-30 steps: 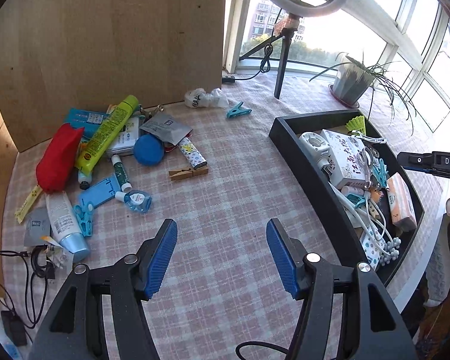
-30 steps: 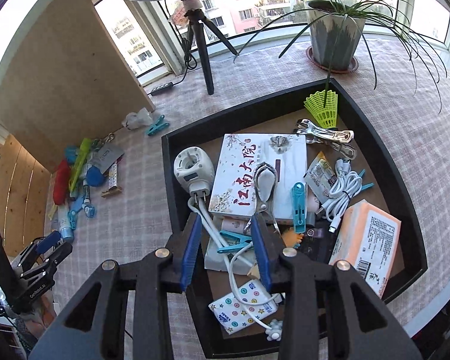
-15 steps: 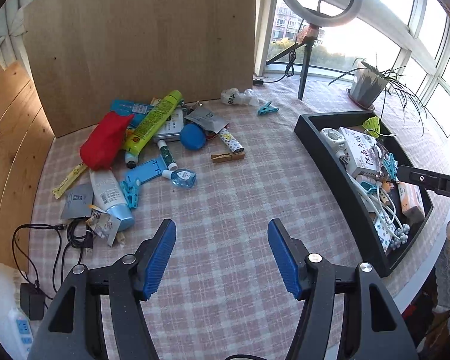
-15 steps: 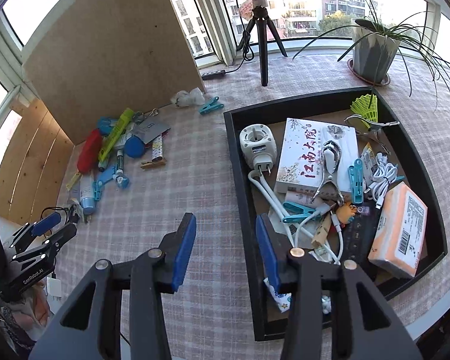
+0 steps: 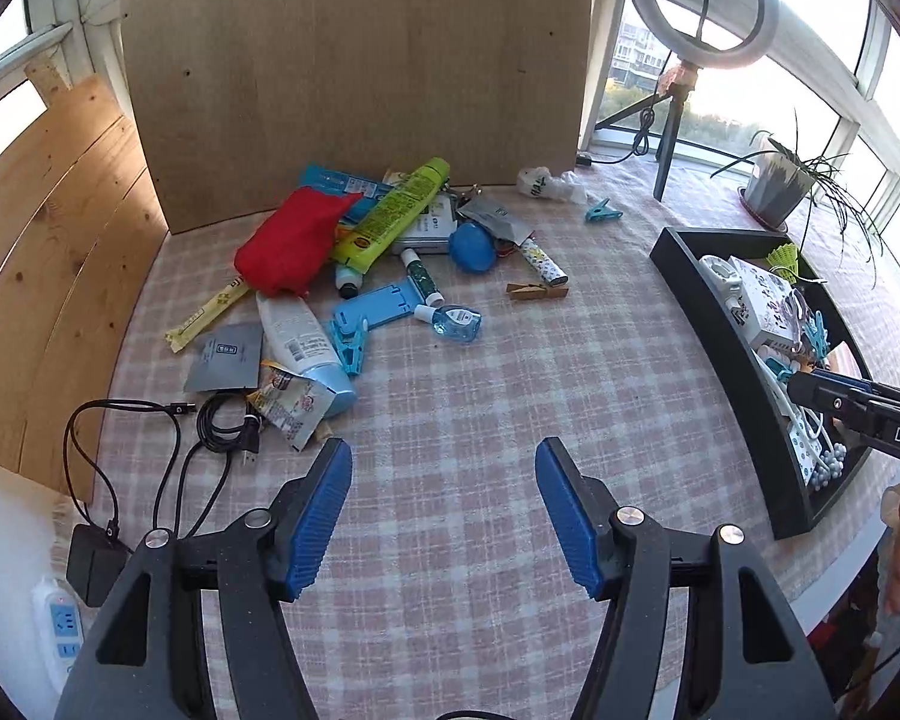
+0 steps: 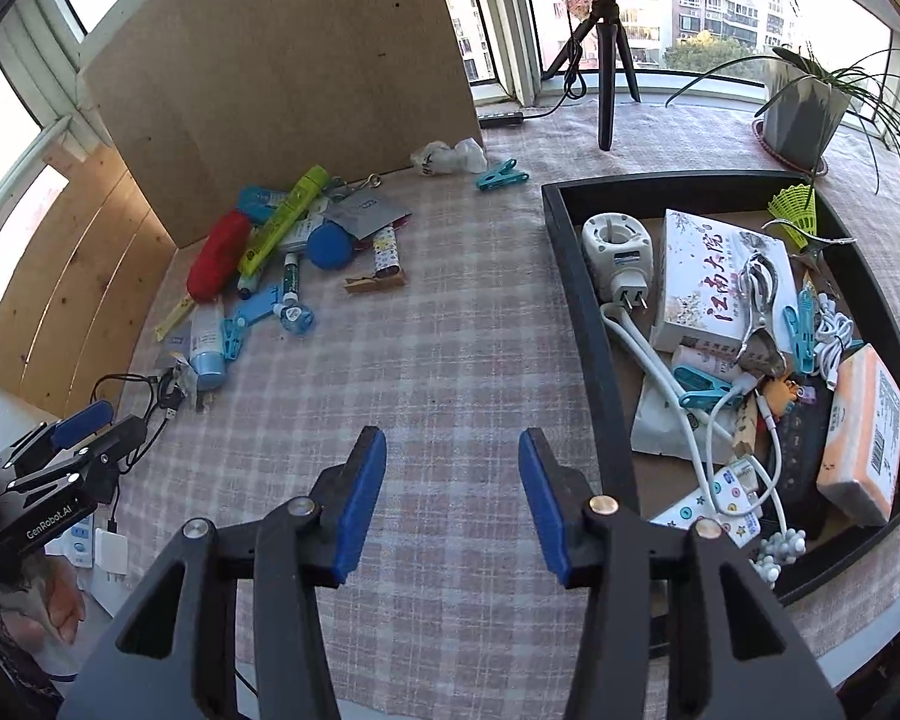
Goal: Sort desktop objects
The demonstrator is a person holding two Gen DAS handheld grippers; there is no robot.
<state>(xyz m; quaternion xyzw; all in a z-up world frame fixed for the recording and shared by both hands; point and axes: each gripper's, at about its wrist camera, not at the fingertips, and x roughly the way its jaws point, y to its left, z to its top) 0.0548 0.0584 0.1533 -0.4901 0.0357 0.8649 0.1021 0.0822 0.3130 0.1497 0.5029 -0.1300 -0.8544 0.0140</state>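
The left hand-held gripper [image 5: 444, 501] is held wide open and empty over the checked counter [image 5: 486, 396]. The right hand-held gripper's [image 6: 453, 489] jaws are opening with nothing between them, beside the black tray [image 6: 594, 324] at the counter's right edge.

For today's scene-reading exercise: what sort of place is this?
Probably an enclosed home balcony or sunroom: windows overlooking apartment blocks, a potted plant on the checked tablecloth, and a ring light tripod.
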